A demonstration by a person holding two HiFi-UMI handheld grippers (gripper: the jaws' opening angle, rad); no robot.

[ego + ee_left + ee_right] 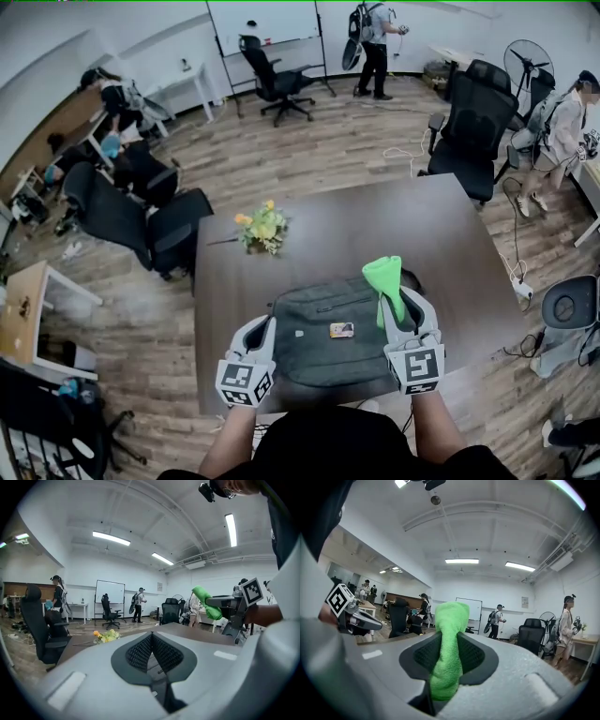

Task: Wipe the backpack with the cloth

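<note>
Gripping cloth (382, 274) upright, R claw (401, 305) over backpack (323, 347); L claw (262, 325) closed, empty.

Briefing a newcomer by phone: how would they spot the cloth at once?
On the dark brown wooden table lies a grey fabric backpack. Above its right edge the right gripper pinches a bright green towelling cloth, the only vivid green fabric there.

One backpack (323, 345), one green cloth (385, 279), one flower bunch (262, 227), one table (375, 220), two tongs: left tongs (262, 328), right tongs (401, 305).
</note>
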